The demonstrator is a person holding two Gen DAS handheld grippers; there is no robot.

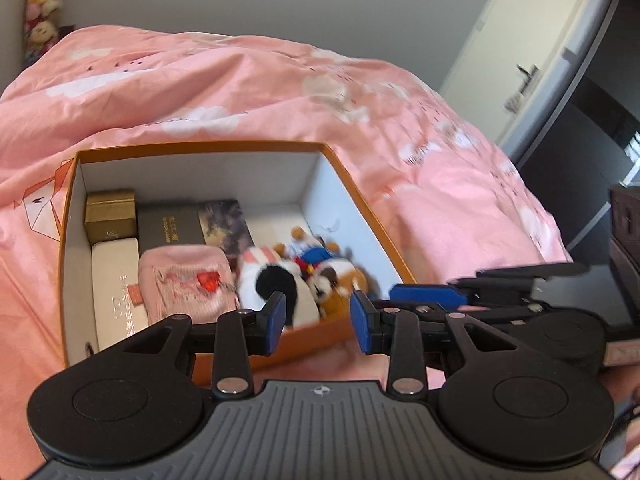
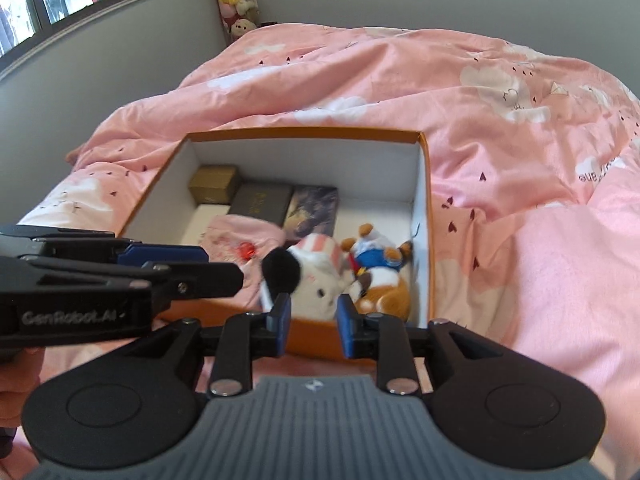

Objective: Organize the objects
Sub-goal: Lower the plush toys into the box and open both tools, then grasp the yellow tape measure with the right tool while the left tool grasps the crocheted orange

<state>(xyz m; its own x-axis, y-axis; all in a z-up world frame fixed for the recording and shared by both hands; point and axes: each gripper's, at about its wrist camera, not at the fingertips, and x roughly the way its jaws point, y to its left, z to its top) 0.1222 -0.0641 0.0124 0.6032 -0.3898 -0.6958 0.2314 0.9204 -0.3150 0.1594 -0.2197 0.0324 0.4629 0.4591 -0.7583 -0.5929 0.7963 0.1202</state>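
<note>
Both grippers, left (image 1: 318, 322) and right (image 2: 310, 326), hang released at six o'clock of the box (image 2: 304, 133); I judge packing done, lid next.

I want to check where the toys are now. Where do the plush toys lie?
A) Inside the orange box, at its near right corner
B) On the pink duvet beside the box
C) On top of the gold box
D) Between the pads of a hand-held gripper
A: the plush toys lie inside the orange box, in its near right corner, apart from the gold box.
</note>
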